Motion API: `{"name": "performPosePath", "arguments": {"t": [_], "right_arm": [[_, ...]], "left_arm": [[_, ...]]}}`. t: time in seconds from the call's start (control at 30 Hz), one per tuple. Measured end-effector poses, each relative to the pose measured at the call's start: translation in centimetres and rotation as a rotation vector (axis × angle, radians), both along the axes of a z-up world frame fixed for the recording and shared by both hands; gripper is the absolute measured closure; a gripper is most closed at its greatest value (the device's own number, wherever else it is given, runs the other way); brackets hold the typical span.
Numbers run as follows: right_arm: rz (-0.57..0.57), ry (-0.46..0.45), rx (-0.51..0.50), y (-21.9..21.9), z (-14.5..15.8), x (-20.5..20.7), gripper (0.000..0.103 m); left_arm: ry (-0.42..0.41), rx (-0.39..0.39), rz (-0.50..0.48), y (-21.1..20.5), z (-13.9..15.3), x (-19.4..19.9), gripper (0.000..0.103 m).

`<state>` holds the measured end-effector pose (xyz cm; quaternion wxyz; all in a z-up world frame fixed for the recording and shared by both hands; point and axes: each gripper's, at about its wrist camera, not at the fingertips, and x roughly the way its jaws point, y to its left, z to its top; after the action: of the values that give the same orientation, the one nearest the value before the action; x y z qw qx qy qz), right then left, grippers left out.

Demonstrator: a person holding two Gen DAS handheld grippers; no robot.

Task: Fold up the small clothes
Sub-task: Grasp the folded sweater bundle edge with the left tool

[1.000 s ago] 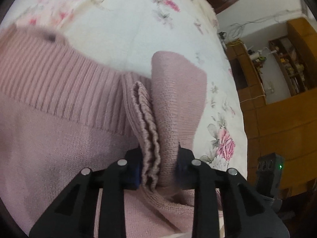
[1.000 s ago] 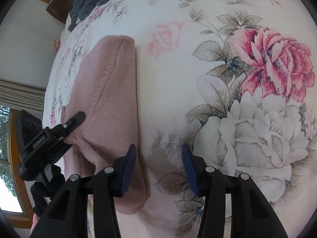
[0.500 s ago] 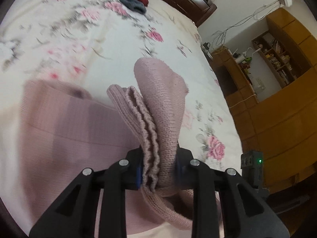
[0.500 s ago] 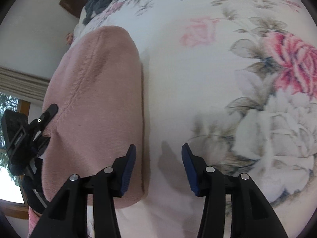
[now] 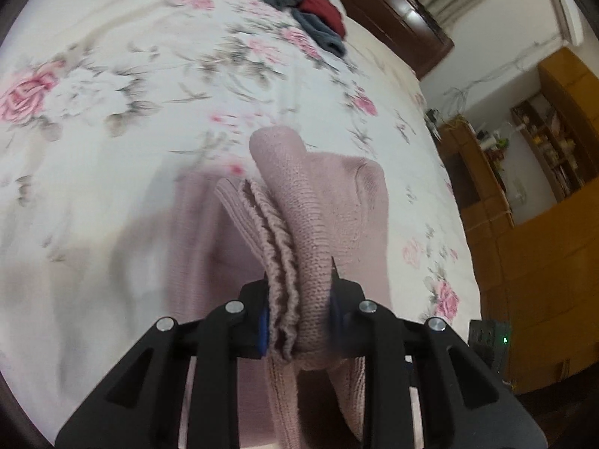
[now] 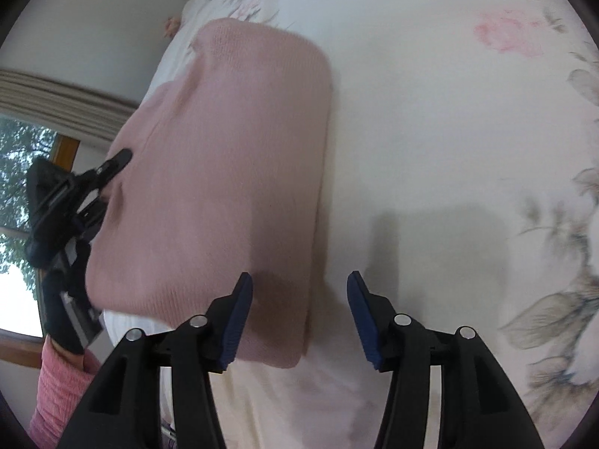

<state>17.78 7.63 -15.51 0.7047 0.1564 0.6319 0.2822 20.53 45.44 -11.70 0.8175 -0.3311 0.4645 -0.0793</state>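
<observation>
Risk first. The left gripper [image 5: 297,310] clamps a thick bunch of the pink knit sweater [image 6: 232,157] — several layers of ribbed hem and a rolled fold stand up between its pads. In my judgement the main hazard is uneven release: if that stacked bunch slips or is let go unevenly, the layers could spring apart and the fold would lose its straight edge. A second hazard is drag — the sweater lies on the floral bedsheet [image 6: 449,131], and any sideways pull from the clamped edge could skew the folded body across it or ruck the sheet beneath. The left wrist view is blurred away from the gripper, so how flat the rest of the garment lies on that side cannot be confirmed.

Gripper condition. Left: closed tight on the sweater, cloth filling the gap completely. Right gripper [image 6: 299,316]: jaws set wide apart, holding nothing; it hangs over the sweater's near corner, its left pad above pink knit and its right pad above bare sheet. Whether either pad touches the surface cannot be determined.

Location of the work piece: the sweater sits on the bedsheet as a roughly rectangular folded mass, its left edge raised in the left gripper. A pile of grey and red clothes [image 5: 299,3] lies well apart from the sweater, near the dark headboard [image 5: 393,15].
</observation>
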Motion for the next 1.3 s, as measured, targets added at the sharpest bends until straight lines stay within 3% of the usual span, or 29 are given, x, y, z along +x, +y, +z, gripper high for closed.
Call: {"name": "performPosePath", "arguments": {"t": [0.13,0.4,0.53,0.6,0.67,0.8,0.9,0.97,1.0,1.03,1.1,1.3], "right_arm": [[0.024,0.014,0.005,1.8,-0.5,-0.3,0.05],[0.07,0.022,-0.035,4.7,-1.5,-0.9,0.05],[0.069,0.028,-0.041,5.4,-1.7,-0.5,0.05],[0.068,0.028,-0.039,5.0,-1.7,-0.7,0.05],[0.073,0.01,-0.039,4.6,-1.2,-0.8,0.05],[0.051,-0.015,-0.02,3.1,-0.5,-1.7,0.05],[0.022,-0.006,-0.013,2.5,-0.7,-2.3,0.049],[0.011,0.011,-0.01,2.5,-1.0,-2.5,0.049],[0.008,0.015,-0.015,2.4,-1.1,-2.6,0.049],[0.007,0.015,-0.019,2.3,-1.1,-2.6,0.049],[0.002,0.025,-0.002,2.2,-1.1,-2.7,0.048],[0.005,0.104,0.08,2.7,-2.5,-2.4,0.043]], "left_arm": [[0.053,0.039,-0.016,0.9,-2.3,0.3,0.08],[0.106,0.011,-0.011,0.8,-5.7,1.0,0.077],[0.122,0.06,-0.006,1.1,-4.5,-0.2,0.072],[0.106,0.127,-0.001,0.9,-2.6,-2.2,0.071],[0.091,0.156,-0.013,0.2,-1.0,-4.3,0.064],[0.055,0.143,-0.084,-2.8,0.8,-8.5,0.051],[0.074,0.112,-0.108,-4.4,0.0,-9.7,0.047],[0.12,0.114,-0.113,-5.0,-1.4,-9.4,0.05],[0.148,0.117,-0.113,-5.2,-2.2,-9.2,0.061],[0.159,0.091,-0.117,-5.2,-2.9,-8.8,0.081],[0.177,0.005,-0.092,-4.5,-4.0,-8.7,0.095],[0.083,-0.107,-0.015,-1.3,-2.8,-11.1,0.097]]}}
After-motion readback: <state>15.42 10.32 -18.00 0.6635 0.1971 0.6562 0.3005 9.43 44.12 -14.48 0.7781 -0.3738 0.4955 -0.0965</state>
